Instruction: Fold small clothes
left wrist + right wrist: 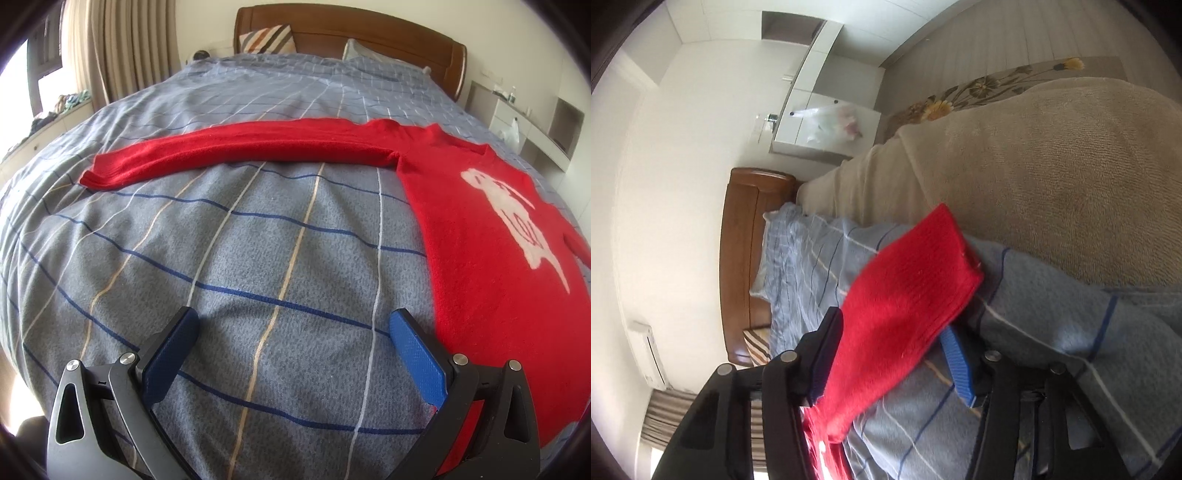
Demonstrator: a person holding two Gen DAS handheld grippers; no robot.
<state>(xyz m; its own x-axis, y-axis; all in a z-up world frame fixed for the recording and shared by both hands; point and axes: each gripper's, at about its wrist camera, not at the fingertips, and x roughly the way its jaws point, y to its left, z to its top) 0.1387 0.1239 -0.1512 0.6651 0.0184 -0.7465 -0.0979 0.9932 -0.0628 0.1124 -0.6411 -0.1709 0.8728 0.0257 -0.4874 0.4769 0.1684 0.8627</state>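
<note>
Red knit sweater [480, 229], long flat sleeve [236, 151]

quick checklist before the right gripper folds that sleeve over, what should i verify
1. Red sweater body lies flat on the plaid bedspread: ok.
2. Other sleeve stretched straight out, unfolded: ok.
3. Right gripper has the sleeve cuff between its fingers: ok, though whether the grip is firm, cannot tell.
4. Left gripper open, empty, clear of the sweater: ok.
5. Held sleeve free of twist: cannot tell, blurred.
6. Landing spot on the sweater front visible from the right wrist view: not ok.
</note>
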